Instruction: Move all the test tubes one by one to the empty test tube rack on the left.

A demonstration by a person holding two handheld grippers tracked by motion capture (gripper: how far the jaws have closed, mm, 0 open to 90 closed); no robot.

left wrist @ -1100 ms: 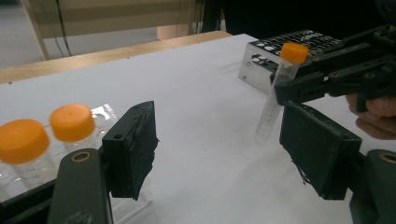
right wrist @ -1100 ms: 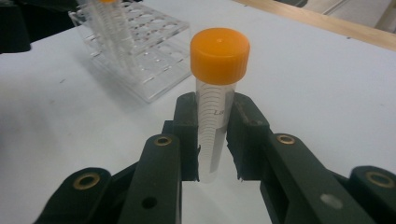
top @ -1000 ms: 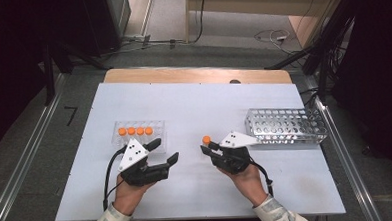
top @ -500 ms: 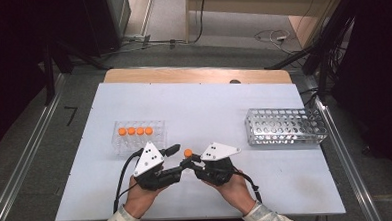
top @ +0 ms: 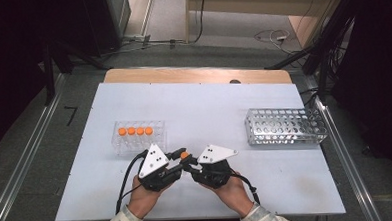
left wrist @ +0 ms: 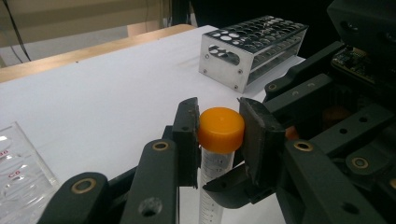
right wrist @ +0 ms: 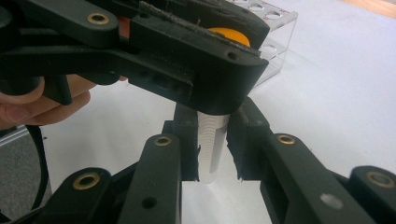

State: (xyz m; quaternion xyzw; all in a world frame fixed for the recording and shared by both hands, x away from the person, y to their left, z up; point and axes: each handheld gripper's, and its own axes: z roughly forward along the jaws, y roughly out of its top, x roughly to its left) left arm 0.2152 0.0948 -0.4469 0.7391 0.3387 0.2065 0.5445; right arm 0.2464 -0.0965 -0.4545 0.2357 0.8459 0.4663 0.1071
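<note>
Table [top: 199,110]: white top, centre of the high view, with a bare wooden strip [top: 197,75] along its far edge. Floor around it grey; metal rails at the left and right margins; dark equipment upper left and right; loose cables at the top.

Clear rack [top: 139,137]: left of centre, four orange caps in a row.

Metal rack [top: 286,126]: right of centre, perforated.

Tube [left wrist: 215,163]: lower centre of the high view, upright, orange cap [left wrist: 221,129].

Left gripper [left wrist: 219,135]: jaws have just been closing; now clamped on the cap.

Right gripper [right wrist: 211,144]: jaws clamped on the tube's white body below.
</note>
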